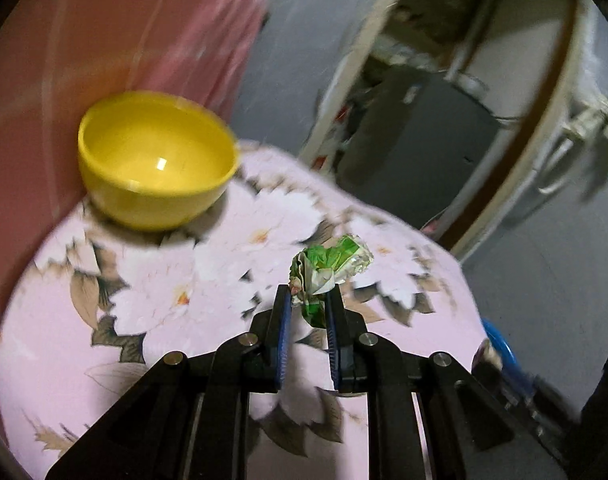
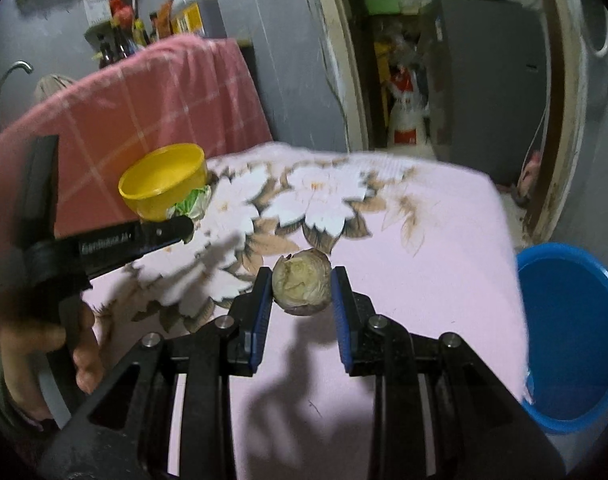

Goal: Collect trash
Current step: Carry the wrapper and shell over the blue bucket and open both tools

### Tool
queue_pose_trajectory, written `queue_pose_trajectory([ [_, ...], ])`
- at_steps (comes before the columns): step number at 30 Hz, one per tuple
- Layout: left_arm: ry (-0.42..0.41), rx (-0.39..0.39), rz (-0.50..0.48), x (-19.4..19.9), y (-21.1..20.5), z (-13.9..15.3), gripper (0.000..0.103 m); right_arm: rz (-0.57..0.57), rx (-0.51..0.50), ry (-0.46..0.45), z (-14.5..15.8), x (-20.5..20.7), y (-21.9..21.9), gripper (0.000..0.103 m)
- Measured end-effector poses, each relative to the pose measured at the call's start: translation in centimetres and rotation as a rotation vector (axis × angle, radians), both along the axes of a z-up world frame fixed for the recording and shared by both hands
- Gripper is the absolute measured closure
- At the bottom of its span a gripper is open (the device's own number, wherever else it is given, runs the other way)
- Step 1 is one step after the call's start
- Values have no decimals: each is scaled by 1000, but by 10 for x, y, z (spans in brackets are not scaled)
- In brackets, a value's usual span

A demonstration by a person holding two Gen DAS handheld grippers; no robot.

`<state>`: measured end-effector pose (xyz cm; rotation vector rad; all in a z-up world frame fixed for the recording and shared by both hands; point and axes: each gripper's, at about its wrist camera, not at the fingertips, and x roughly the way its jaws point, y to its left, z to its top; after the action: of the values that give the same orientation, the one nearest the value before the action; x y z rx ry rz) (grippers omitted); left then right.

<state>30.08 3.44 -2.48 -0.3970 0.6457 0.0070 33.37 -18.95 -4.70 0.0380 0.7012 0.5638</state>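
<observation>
l gripper (image 1: 309, 294) pinches crinkly green wrapper (image 1: 330, 264), r gripper (image 2: 302, 284) clamps round beige wad (image 2: 302, 282).

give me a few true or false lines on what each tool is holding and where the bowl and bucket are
1. The left tool is shut on a crumpled green wrapper. True.
2. The right tool is empty. False: it grips a pale crumpled ball.
3. The yellow bowl stands on the flowered cloth. True.
4. The blue bucket sits on top of the table. False: it is lower, beside the table's right edge.
5. The yellow bowl holds trash. False: its inside looks empty.
</observation>
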Motion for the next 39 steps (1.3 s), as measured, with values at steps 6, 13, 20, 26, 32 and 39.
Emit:
queue_pose_trajectory([
  [6,-178,83,-46,-22,-30,36,89,-37,63,-171,40,-22,-18,66],
  [13,-348,164,-98,-36,-64,79,89,-93,119,-359,83,-41,-43,66],
  [20,-443,217,-179,-40,-105,100,89,-147,129,-470,109,-57,-71,65],
  [26,-508,259,-269,-40,-144,112,89,-213,123,-519,116,-70,-102,65],
  [32,-529,284,-365,-36,-186,110,88,-286,116,-521,115,-74,-140,65],
  [39,-469,286,-448,-20,-227,95,88,-363,94,-465,100,-69,-179,65],
])
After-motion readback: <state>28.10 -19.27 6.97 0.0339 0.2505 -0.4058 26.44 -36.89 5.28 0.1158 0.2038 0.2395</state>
